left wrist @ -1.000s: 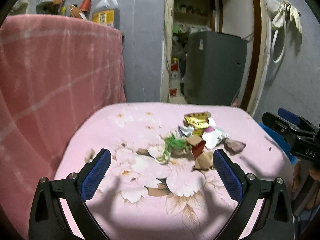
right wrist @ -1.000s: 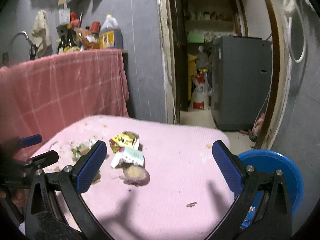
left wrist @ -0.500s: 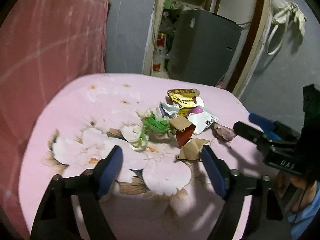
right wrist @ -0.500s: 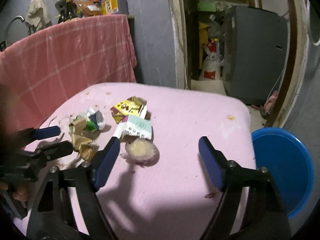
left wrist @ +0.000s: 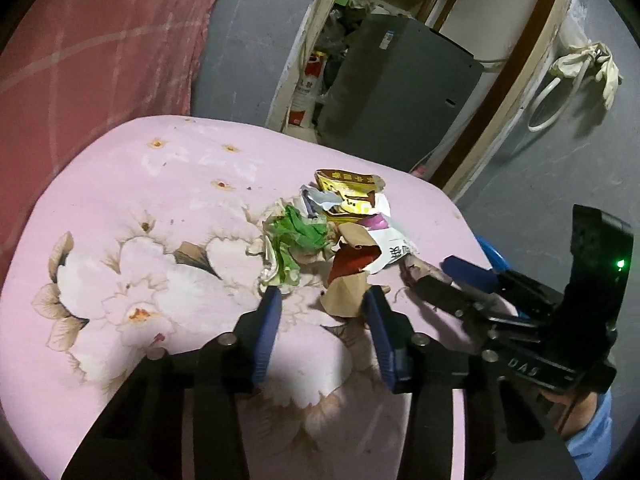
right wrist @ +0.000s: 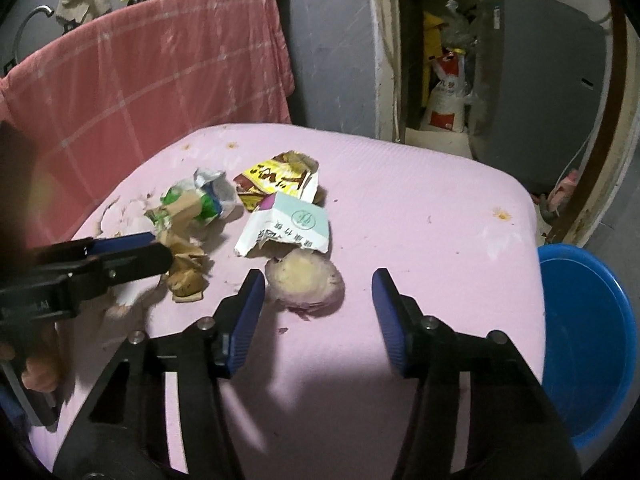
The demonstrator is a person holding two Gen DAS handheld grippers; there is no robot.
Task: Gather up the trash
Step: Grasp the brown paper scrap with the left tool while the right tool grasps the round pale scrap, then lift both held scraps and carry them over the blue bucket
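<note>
On the pink table (right wrist: pixel 420 208) the trash pile (left wrist: pixel 340 228) lies ahead. My left gripper (left wrist: pixel 322 300) is closing around a brown scrap (left wrist: pixel 344 296), seemingly untouched; my right gripper (right wrist: pixel 318 284) is closing, unclenched, around a round husk (right wrist: pixel 306 280).

Left wrist view: close above the pink table's (left wrist: pixel 120 184) near edge, angled down, facing the doorway | Right wrist view: close above the near edge, angled down toward its far left corner | Shared: trash pile (left wrist: pixel 340 232) (right wrist: pixel 240 216), table (right wrist: pixel 420 200), doorway.
</note>
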